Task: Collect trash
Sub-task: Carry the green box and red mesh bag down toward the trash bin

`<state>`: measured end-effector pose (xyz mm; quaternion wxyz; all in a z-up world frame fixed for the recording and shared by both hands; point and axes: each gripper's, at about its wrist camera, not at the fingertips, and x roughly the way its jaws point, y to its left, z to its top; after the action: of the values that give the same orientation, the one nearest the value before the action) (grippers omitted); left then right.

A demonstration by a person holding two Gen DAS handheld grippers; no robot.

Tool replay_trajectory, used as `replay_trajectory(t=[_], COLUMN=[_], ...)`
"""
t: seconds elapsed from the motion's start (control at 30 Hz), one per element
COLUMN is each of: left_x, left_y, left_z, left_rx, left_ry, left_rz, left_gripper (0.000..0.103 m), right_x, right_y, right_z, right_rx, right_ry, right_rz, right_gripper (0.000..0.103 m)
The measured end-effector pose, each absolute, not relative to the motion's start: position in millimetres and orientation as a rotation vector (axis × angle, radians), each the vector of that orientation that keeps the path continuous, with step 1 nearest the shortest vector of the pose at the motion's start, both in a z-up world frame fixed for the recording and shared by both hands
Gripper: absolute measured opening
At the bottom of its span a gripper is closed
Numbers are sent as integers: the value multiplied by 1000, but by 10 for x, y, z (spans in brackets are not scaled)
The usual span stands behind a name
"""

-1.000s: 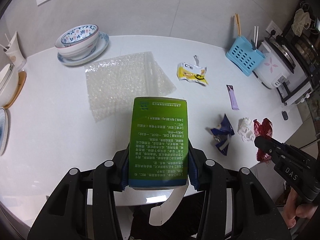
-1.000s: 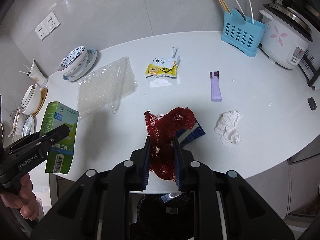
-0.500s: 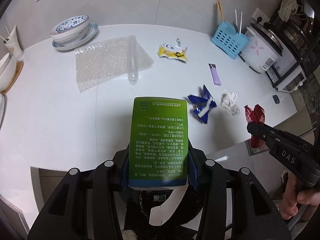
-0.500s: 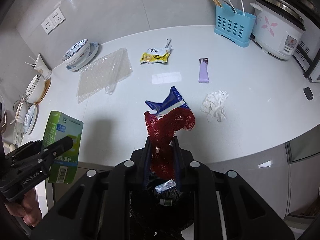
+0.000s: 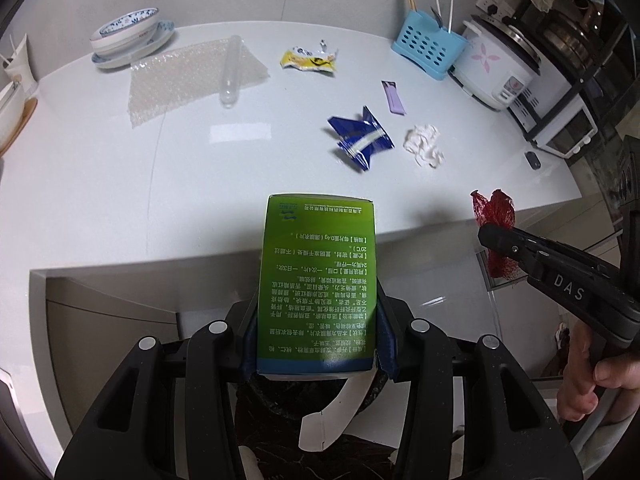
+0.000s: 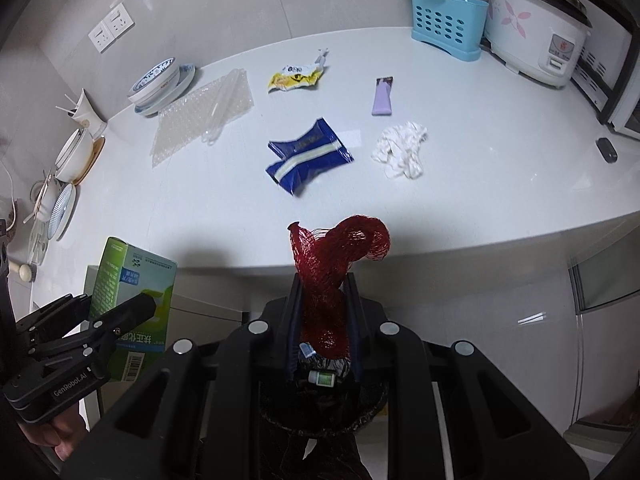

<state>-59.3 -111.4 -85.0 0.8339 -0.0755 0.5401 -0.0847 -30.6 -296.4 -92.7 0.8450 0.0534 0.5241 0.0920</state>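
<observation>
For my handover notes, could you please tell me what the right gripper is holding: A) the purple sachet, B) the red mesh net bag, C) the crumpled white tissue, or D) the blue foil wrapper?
B: the red mesh net bag is pinched in the jaws of the right gripper, off the white countertop.

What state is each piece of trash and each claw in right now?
Left claw: shut on green box.
Right claw: shut on red net.
Blue wrapper: crumpled on counter.
Tissue: crumpled on counter.
Yellow wrapper: torn open on counter.
Bubble wrap: flat on counter.
</observation>
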Motion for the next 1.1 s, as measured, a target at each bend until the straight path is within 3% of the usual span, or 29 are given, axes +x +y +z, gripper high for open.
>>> replay_trajectory(t=[1.1], left_x=[-1070], left_y=[-1344], left_z=[-2057], left_rx=[-117], left_ry=[1189], left_rz=[-166], left_gripper=[44], right_x=[-912], right_y=[-2920], right_z=[-2241], right_rx=[36], right_ry=[1261], right_rz=[234], right_gripper=[18])
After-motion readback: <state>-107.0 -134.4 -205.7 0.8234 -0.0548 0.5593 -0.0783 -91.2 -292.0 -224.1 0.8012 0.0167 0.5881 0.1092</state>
